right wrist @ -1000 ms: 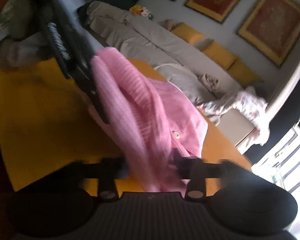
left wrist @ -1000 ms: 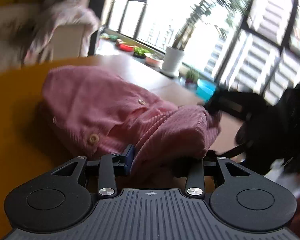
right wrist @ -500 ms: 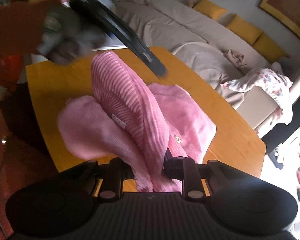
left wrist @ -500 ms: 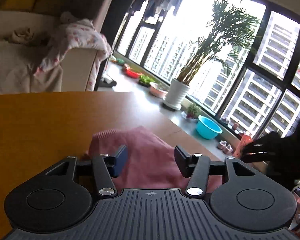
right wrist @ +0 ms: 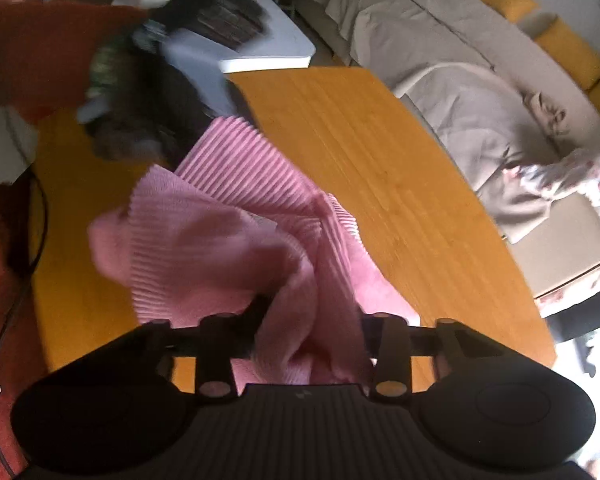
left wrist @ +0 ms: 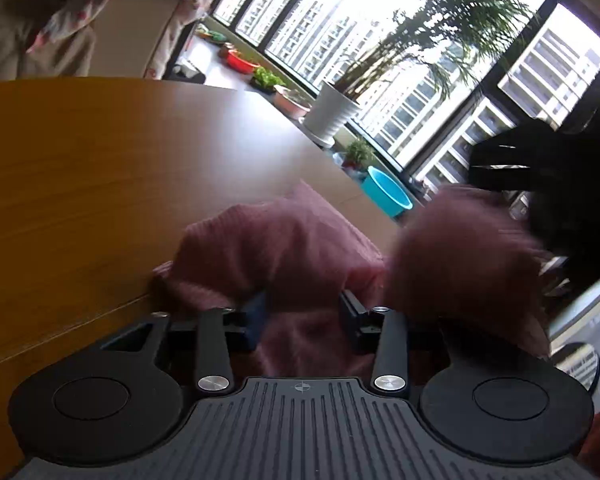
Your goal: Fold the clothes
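Left wrist view: the left claw (left wrist: 303, 312) has dropped from clear of the pink garment (left wrist: 284, 248) into it, its 2 fingers apart with cloth bunched between; the wooden worktop (left wrist: 100, 168) runs toward tall windows (left wrist: 380, 40) and a potted plant (left wrist: 332, 114). Right wrist view: the garment is now spread lower on the worktop; the right claw (right wrist: 312, 332) is clamped on its hem, above the worktop; a covered sofa (right wrist: 440, 60) lies beyond.

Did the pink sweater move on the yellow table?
Yes. The pink sweater slid toward the near end of the wooden table, leaving more bare wood on the sofa side.
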Tool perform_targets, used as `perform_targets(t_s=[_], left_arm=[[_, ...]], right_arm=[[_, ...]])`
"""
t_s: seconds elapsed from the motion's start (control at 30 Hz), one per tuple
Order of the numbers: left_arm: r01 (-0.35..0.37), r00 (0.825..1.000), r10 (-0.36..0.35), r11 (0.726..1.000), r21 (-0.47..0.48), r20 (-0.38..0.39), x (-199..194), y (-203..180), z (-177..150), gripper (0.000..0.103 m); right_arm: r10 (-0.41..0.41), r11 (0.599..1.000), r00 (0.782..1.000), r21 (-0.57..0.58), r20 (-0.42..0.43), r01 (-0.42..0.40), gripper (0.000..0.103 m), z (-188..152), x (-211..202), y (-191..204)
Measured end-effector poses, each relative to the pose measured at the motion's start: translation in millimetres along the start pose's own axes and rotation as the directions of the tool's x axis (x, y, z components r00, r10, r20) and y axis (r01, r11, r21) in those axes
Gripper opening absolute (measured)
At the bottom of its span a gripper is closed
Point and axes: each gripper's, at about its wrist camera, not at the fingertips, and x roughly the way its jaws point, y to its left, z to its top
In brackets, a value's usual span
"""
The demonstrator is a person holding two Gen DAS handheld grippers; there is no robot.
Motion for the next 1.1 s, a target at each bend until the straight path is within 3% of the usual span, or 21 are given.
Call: perform_targets(t_s=[0.1, 0.17, 0.2, 0.23, 0.33, 0.47, 0.6, 0.63, 0.67, 0.73, 0.77, 0.9, 1.0, 1.1], left_arm=[[-0.052, 0.997, 0.053, 0.998, -0.02, 0.062, -27.9, 5.5, 2.9, 0.053], [-0.078, 0.992, 0.077, 0.997, -0.001, 0.095, -44.4, 1.5, 2.6, 0.06], [-0.09, 0.99, 0.088, 0.996, 0.01, 0.111, -52.6, -0.7, 2.4, 0.066], [-0.09, 0.988, 0.086, 0.995, 0.029, 0.129, -60.4, -7.9, 0.3, 0.079], [-0.095, 0.981, 0.074, 0.99, 0.107, 0.178, -80.2, -35.7, -6.6, 0.095], [-0.133, 0.981, 0.094, 0.962, 0.237, 0.169, -65.2, -70.8, -6.9, 0.097], [-0.173, 0.982, 0.134, 0.922, 0.346, 0.136, -39.7, -91.5, -5.8, 0.097], [-0.184, 0.98, 0.146, 0.92, 0.346, 0.132, -35.2, -89.5, -4.3, 0.096], [-0.194, 0.979, 0.159, 0.918, 0.347, 0.127, -30.7, -87.4, -2.9, 0.094], [-0.214, 0.976, 0.184, 0.913, 0.348, 0.118, -21.7, -83.3, 0.0, 0.071], [-0.224, 0.974, 0.196, 0.91, 0.348, 0.114, -17.2, -81.2, 1.5, 0.068], [-0.312, 0.95, 0.3, 0.885, 0.345, 0.09, 3.3, -57.2, 8.7, 0.066], [-0.282, 0.959, 0.276, 0.928, 0.246, 0.056, 10.3, -33.9, 14.9, 0.068], [-0.286, 0.958, 0.28, 0.934, 0.216, 0.055, 9.6, -22.8, 19.1, 0.08]], right_arm=[[0.014, 0.998, 1.0, 0.055, 0.02, -0.015, 0.05, -2.4, 25.3, -15.9], [0.016, 0.992, 0.999, 0.122, 0.038, -0.02, 0.067, -8.5, 32.4, -27.7], [0.016, 0.988, 0.999, 0.155, 0.047, -0.023, 0.069, -11.6, 35.9, -33.7], [0.017, 0.981, 0.998, 0.19, 0.057, -0.027, 0.073, -15.0, 38.7, -39.3], [0.015, 0.95, 0.994, 0.308, 0.108, -0.048, 0.075, -29.6, 35.9, -51.7], [-0.031, 0.893, 0.976, 0.444, 0.213, -0.069, 0.076, -45.0, 18.1, -59.3], [-0.121, 0.834, 0.941, 0.547, 0.315, -0.076, 0.075, -57.3, 1.9, -65.5], [-0.143, 0.815, 0.93, 0.574, 0.34, -0.084, 0.066, -60.6, -1.7, -67.0], [-0.164, 0.797, 0.918, 0.597, 0.361, -0.093, 0.044, -63.7, -4.8, -68.5], [-0.189, 0.776, 0.907, 0.624, 0.376, -0.097, 0.035, -68.1, -5.4, -70.7], [-0.206, 0.773, 0.906, 0.629, 0.371, -0.082, 0.032, -69.0, -0.5, -73.2], [-0.249, 0.726, 0.909, 0.686, 0.334, -0.053, 0.032, -83.7, 20.6, -78.5], [-0.274, 0.681, 0.913, 0.731, 0.301, -0.037, 0.047, -96.7, 36.7, -81.5], [-0.297, 0.633, 0.917, 0.774, 0.267, -0.021, 0.059, -109.8, 52.8, -84.5]])
